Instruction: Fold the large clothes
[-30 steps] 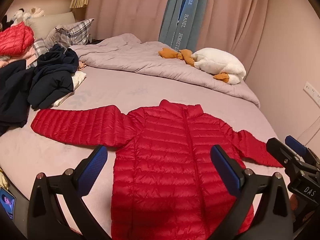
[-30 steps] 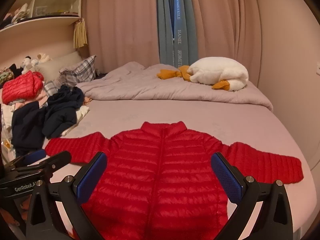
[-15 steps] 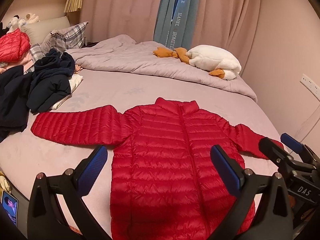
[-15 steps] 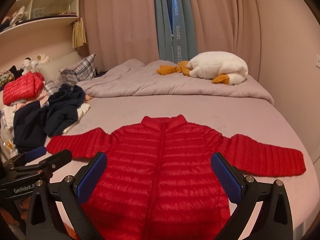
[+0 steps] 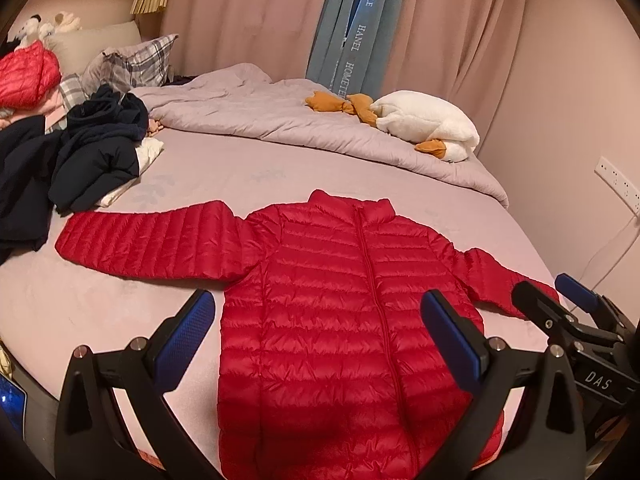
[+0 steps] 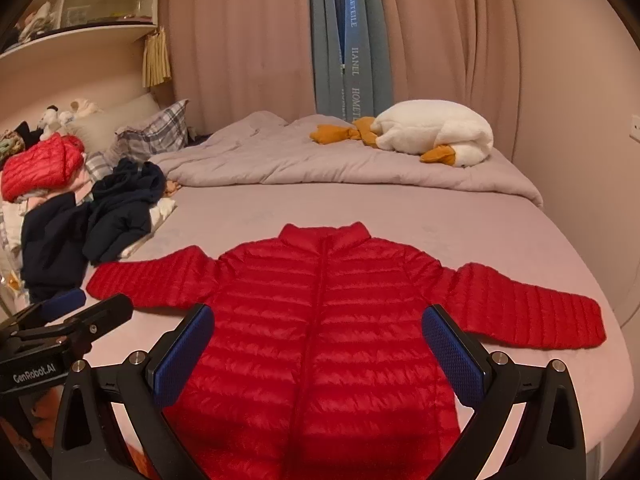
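While the red down jacket (image 5: 348, 304) lies flat on the bed (image 5: 248, 176), front up and zipped, both sleeves spread out to the sides, the two grippers hang above its lower half without touching it. Seen from the left wrist, the left gripper (image 5: 316, 336) has its jaws spread wide with nothing between the blue pads (image 5: 182, 338); the right gripper (image 6: 320, 348) is just as wide apart and empty. Compared with a second ago, both cameras have pulled a little higher and back: the jacket sits slightly lower and farther in the left view, and more of the bare sheet shows above the collar. The jacket itself has not shifted, and the sleeves lie as they did. In the left view the right gripper's fingertips (image 5: 576, 298) show at the right edge, over the cuff of the jacket's sleeve. A heap of dark navy clothes (image 5: 96, 152) sits just beyond the other sleeve, near but apart. A white plush goose (image 6: 436, 132) rests on the rumpled grey duvet (image 6: 304, 160) at the far side, before the pink curtains (image 6: 248, 32).
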A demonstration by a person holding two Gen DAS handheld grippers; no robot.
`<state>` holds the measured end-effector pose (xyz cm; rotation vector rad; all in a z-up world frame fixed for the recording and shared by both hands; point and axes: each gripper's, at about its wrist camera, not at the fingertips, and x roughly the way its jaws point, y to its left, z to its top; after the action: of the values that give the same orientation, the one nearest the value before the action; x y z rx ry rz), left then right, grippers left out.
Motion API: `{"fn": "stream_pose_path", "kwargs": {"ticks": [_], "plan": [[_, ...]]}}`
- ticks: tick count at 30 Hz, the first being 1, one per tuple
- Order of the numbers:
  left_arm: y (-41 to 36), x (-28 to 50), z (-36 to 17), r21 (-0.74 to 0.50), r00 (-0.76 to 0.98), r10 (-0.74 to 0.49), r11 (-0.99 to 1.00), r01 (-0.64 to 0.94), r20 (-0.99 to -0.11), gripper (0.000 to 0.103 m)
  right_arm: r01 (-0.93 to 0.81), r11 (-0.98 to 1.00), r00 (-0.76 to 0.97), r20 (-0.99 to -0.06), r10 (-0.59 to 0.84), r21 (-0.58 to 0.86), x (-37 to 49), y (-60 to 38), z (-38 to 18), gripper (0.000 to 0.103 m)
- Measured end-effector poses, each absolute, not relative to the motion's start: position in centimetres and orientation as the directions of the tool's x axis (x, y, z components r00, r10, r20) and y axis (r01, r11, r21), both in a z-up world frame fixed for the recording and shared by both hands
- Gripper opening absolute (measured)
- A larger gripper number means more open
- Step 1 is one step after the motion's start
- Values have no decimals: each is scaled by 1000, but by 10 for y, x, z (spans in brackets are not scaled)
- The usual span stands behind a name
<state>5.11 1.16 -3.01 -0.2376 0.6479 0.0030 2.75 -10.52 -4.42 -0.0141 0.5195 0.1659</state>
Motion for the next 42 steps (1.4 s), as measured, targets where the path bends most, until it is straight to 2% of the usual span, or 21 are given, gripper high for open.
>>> {"fn": "stream_pose_path", "kwargs": {"ticks": [19, 27, 42], "plan": [[16, 52, -42, -210, 773, -66, 974, -88, -631, 102, -152, 987, 838, -523, 154, 48, 31, -105, -53, 103], [16, 50, -47, -207, 764, -50, 972, -111, -643, 102, -174, 980, 826, -527, 199, 97, 35, -106, -60, 103], [35, 48, -49, -243, 767, -43, 959, -149, -640, 102, -161, 982, 823, -537, 186, 95, 45, -106, -59, 103]]}}
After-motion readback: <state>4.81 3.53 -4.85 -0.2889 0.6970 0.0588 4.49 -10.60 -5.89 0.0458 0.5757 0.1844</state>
